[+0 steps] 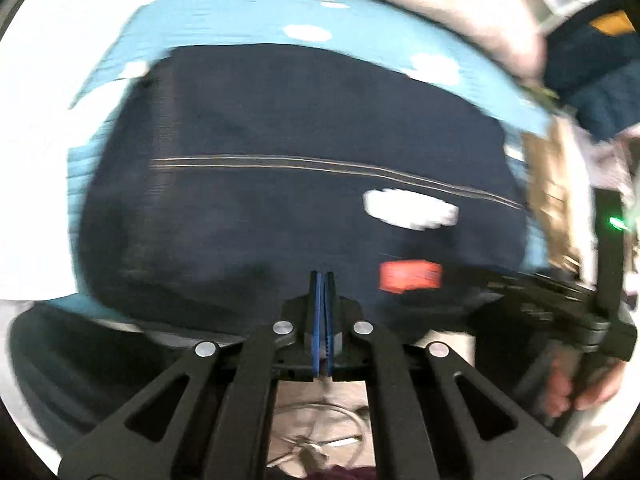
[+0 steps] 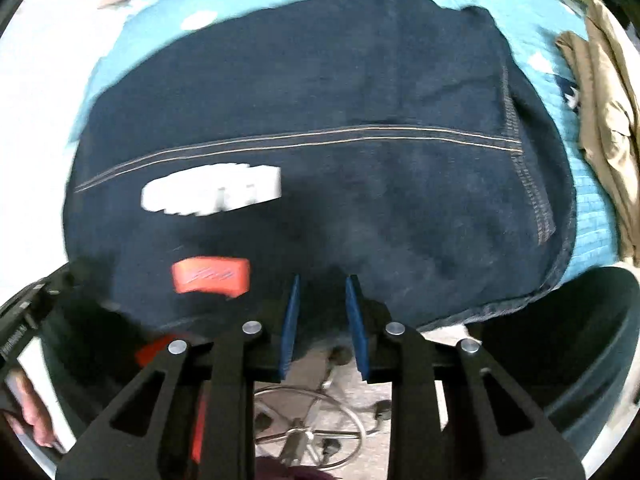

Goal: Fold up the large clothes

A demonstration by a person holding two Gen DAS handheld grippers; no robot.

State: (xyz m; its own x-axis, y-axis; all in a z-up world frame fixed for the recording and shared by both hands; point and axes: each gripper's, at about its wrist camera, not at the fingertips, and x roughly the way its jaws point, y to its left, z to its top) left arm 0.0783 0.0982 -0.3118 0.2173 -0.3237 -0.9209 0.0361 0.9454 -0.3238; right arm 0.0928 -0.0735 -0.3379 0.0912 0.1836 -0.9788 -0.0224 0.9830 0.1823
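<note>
Jeans (image 2: 320, 152), dark denim, folded, lying on your blue cloud-print bedspread (image 2: 580, 208). White label (image 2: 212, 194) and red patch (image 2: 211, 276): writing blurred, unreadable. Your left gripper (image 1: 323, 284): jaws closed at the near hem; whether cloth is pinched cannot be told. Your right gripper (image 2: 322, 292): jaws part-open astride the near edge, pads not pressing. Tan garment (image 2: 604, 120) lies beside the jeans.

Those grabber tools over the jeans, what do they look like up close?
Each is matt black: the left gripper and right gripper have angled black link arms with cut-out slots and round silver pivot pins. The jaws are lined with blue ridged pads. A green light glows on a black handle.
</note>
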